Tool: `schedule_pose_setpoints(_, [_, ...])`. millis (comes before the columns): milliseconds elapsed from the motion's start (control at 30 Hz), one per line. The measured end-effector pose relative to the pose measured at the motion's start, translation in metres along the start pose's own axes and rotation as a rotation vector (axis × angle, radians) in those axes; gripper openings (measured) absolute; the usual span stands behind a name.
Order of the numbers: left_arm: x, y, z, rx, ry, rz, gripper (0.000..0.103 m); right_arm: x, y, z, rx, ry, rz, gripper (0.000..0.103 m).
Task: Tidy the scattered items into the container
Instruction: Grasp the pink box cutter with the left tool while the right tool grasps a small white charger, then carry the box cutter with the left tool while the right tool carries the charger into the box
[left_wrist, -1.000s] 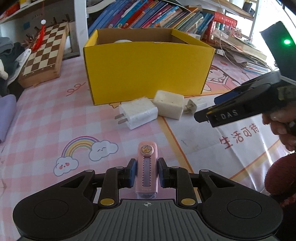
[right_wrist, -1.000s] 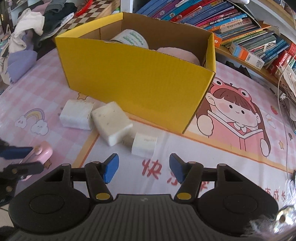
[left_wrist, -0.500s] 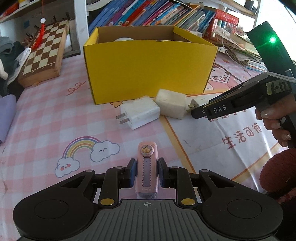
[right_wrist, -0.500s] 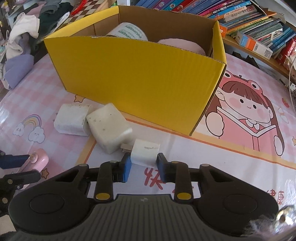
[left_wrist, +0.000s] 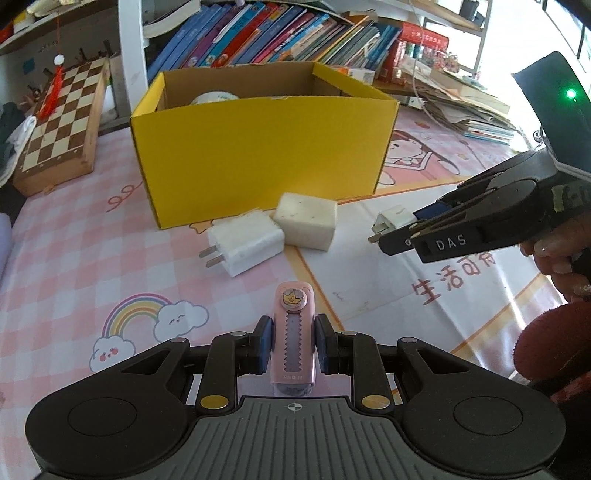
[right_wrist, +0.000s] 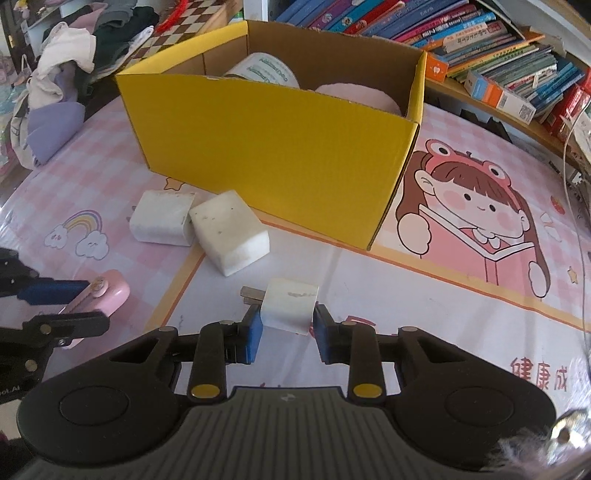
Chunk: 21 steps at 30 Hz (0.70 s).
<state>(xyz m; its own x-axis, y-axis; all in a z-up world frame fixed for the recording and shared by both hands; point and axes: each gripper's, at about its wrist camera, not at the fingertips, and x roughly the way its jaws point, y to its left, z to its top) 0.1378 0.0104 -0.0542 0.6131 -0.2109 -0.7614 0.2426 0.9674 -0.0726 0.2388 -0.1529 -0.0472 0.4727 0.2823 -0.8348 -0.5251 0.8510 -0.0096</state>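
While the left claw (left_wrist: 292, 349) pinches a pink stapler (left_wrist: 293, 338), the right claw (right_wrist: 287, 330) grips a small charger (right_wrist: 290, 304), seemingly lifted.

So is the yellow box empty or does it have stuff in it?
Not empty: inside the yellow box, a white labelled roll and a pink thing show above its wall.

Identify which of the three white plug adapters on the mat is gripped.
The smallest white plug adapter, clamped in the right hand-held gripper. The two larger white adapters lie untouched together beside the yellow cardboard box.
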Motion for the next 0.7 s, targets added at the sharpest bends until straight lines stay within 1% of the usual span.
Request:
schedule_pose_setpoints(133, [-0.005, -0.003, 0.003, 0.017, -0.018, -0.011, 0.023, -0.009, 0.004, -0.003, -0.017, -0.015, 0.000, 0.028])
schedule_pose_setpoints(433, [-0.018, -0.010, 0.008, 0.054, -0.033, -0.060, 0.023, -0.024, 0.014, -0.007, -0.051, 0.011, 0.035, 0.028])
schedule_pose_setpoints(700, [-0.036, -0.007, 0.033, 0.071, -0.113, -0.067, 0.023, -0.050, 0.015, 0.003, -0.075, -0.038, 0.056, 0.028])
